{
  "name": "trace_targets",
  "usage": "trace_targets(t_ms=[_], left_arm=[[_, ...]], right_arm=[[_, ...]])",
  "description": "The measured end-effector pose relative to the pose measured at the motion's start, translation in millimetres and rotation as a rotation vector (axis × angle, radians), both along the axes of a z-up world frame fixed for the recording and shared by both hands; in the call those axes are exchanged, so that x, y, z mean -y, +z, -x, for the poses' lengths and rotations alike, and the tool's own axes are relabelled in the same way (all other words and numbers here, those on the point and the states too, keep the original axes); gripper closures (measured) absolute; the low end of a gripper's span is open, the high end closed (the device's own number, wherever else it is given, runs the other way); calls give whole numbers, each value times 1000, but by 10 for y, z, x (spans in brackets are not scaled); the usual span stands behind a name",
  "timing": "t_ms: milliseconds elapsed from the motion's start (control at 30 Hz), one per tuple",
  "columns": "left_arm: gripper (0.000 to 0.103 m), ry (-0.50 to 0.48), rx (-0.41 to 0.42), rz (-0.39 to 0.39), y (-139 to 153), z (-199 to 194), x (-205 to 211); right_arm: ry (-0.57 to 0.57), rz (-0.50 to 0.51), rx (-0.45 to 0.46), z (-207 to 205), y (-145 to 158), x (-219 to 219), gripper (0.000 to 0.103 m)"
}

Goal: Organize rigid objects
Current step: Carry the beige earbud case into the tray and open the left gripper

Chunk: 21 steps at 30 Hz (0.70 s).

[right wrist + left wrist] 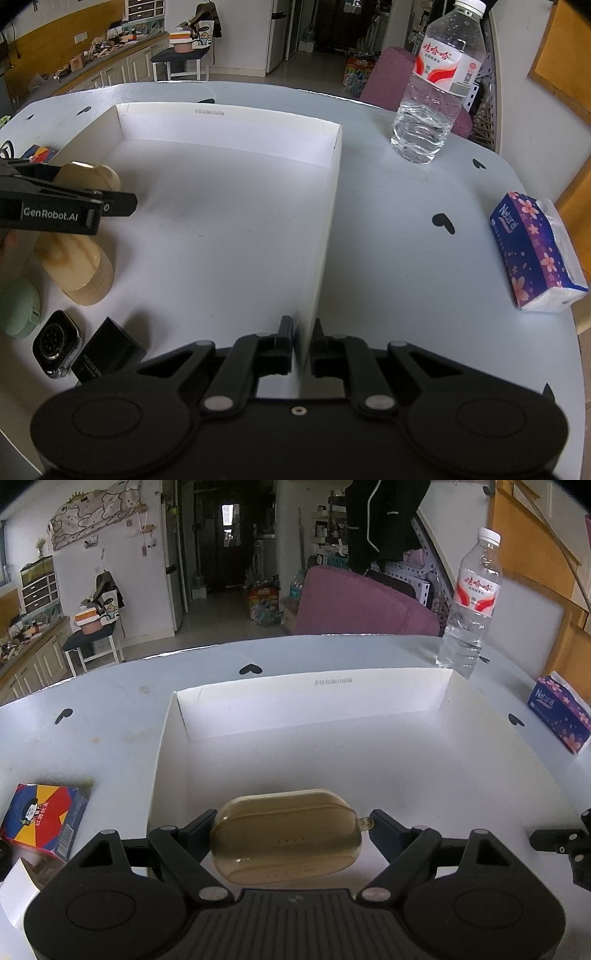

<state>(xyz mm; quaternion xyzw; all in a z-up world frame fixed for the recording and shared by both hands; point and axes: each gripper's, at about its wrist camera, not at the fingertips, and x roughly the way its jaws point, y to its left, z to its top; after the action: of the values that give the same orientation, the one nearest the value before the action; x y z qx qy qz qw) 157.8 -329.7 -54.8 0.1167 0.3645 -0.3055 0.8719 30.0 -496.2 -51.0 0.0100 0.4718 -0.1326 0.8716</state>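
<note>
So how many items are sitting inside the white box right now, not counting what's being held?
0. The white box shows only bare floor. The tan case is gripped by the left gripper above its near edge; that near corner is partly hidden.

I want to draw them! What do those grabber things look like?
Both are matte black plastic. Each hand-held gripper, left and right, has two round discs at its base, angled link bars with silver rivets, and flat black fingers. The left one shows white "GenRobot.AI" lettering on its side. No cables or sleeves show.
</note>
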Motion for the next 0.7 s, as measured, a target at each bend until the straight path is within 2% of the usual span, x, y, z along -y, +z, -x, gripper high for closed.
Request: trace_targets(t_ms=[167,267,700], left_arm=[[15,-3,1,-1,-5,-2,6],[10,-2,-4,12,-1,-6,-8],[9,8,-7,28,11,-2,-22]], right_arm=[[0,0,0,0,0,0,92],[0,-1,0,-1,-2,0,92],[1,1,0,1,0,-6,92]])
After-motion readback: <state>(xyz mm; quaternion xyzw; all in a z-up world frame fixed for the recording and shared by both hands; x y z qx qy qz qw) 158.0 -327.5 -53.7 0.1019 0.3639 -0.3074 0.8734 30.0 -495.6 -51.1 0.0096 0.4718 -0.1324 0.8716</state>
